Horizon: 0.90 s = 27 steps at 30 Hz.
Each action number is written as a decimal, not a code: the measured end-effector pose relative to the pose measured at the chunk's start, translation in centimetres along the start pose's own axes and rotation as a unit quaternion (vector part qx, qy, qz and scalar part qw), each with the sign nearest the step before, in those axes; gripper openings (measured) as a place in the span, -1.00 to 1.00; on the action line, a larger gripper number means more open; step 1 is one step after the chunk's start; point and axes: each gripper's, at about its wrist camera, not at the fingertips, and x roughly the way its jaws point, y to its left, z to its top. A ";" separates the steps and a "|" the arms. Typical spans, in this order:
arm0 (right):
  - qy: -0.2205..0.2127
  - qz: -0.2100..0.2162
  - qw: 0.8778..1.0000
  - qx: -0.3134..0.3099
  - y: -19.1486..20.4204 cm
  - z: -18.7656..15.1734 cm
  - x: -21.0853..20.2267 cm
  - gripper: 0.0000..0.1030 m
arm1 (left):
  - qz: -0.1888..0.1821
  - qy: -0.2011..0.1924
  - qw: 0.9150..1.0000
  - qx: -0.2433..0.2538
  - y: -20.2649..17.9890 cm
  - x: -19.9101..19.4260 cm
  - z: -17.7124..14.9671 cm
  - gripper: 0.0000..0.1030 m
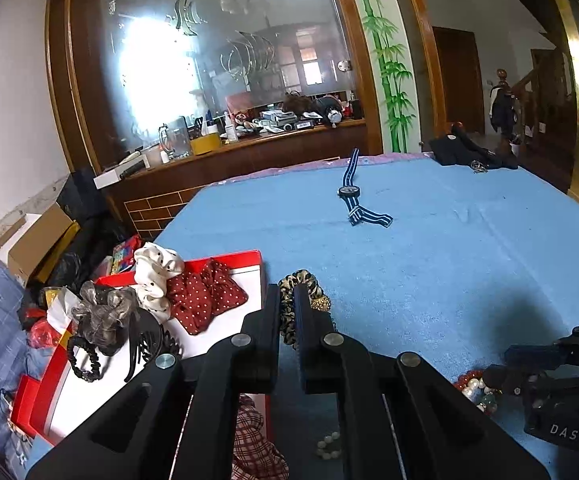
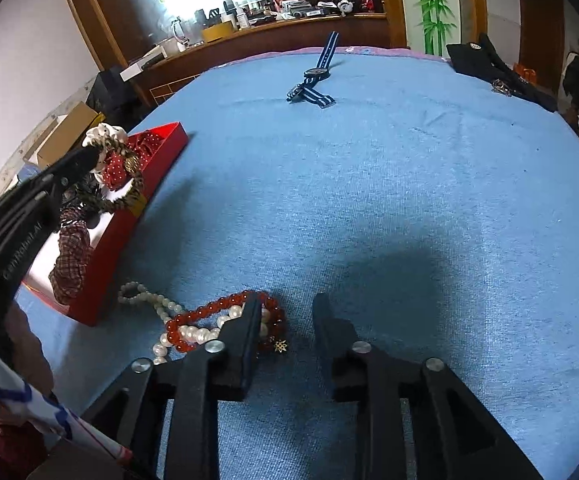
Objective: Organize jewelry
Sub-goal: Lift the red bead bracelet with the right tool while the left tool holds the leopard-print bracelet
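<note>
Leopard-print scrunchie hanging pinched in the closed left gripper just beside the red box, loop dangling downward; right gripper partly open, empty, over red bead bracelet stretching leftward on blue cloth

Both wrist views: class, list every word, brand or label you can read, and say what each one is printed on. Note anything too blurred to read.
"DAS" – white letters on the black body of the right gripper, seen in the left wrist view.
"GenRobot.AI" – probable reading only, curved and blurred, on the side of the left gripper in the right wrist view.
Unreadable: boxes and bottles on the wooden counter; round badge on the dark garment.
</note>
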 end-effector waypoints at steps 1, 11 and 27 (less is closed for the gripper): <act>0.001 -0.002 1.000 -0.001 0.0 0.0 0.1 -0.43 | 0.000 -0.001 1.000 0.000 0.0 0.0 0.0 -0.89; -0.002 -0.008 0.999 -0.035 1.5 -0.4 0.2 -0.70 | 0.002 -0.001 1.000 0.001 0.1 0.0 0.0 -0.88; -0.017 0.015 0.999 0.048 -1.9 0.3 -1.1 -0.90 | -0.003 0.012 1.000 -0.009 0.7 0.5 -0.1 -0.88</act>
